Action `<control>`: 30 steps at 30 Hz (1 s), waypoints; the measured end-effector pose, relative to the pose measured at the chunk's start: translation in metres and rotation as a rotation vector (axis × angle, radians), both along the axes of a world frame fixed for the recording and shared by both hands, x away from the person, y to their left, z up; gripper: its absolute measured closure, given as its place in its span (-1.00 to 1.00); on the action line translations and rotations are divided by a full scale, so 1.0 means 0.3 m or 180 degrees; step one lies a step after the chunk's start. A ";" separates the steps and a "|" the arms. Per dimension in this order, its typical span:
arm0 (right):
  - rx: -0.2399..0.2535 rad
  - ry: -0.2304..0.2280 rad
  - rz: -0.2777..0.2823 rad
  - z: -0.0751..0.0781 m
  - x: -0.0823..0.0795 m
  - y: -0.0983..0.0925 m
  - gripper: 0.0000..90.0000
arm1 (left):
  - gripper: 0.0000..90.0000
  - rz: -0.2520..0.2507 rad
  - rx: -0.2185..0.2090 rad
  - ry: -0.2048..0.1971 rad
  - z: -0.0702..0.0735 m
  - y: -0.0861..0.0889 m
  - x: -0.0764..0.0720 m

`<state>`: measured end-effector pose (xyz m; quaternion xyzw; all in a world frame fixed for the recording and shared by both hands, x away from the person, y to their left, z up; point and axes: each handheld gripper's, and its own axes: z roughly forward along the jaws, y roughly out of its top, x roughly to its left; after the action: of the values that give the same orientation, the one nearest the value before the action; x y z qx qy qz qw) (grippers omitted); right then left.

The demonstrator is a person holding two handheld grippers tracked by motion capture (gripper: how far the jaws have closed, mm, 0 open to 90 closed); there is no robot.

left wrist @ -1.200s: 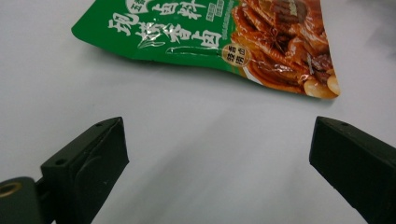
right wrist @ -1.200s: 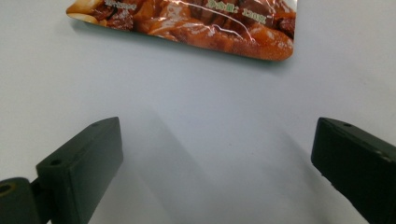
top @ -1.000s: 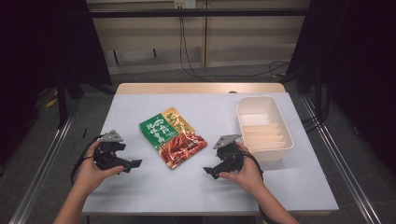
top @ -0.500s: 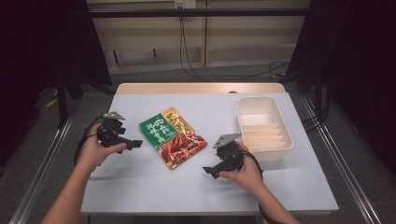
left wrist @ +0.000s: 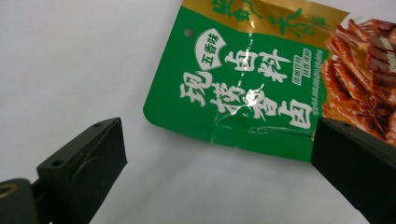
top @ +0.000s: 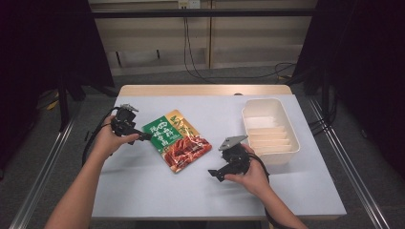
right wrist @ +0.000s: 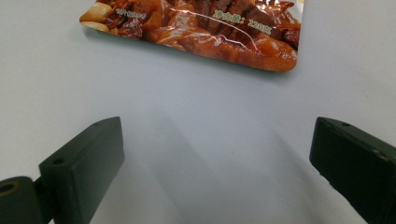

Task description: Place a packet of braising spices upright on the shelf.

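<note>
The left gripper, jaws spread wide, sits at the green end of the pouch. The right gripper, equally spread, holds nothing; the pouch's red end lies just ahead of it.

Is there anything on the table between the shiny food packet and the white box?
No, nothing. In the high view the stretch of table between the food packet and the white box is bare.

pouch mid-table | tray right (well apart)
</note>
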<state>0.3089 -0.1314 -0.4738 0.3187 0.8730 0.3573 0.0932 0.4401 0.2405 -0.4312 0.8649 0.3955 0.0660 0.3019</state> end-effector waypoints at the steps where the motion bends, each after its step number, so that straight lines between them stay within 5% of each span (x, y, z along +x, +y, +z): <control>1: -0.0013 0.0007 -0.0001 -0.002 -0.002 0.004 -0.94 | -0.93 0.0000 0.0025 -0.0005 -0.004 -0.004 0.012; 22: 0.0007 -0.0042 0.0032 0.003 0.005 0.006 -0.93 | -0.82 -0.0092 0.0171 0.0341 -0.082 -0.053 0.146; 30: 0.0014 -0.0047 0.0057 0.008 0.007 0.008 -0.93 | -0.33 -0.0198 0.0128 0.0512 -0.094 -0.054 0.160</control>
<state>0.3110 -0.1289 -0.4716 0.3084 0.8743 0.3624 0.0958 0.4881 0.2243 -0.4593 0.8852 0.3901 -0.0052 0.2535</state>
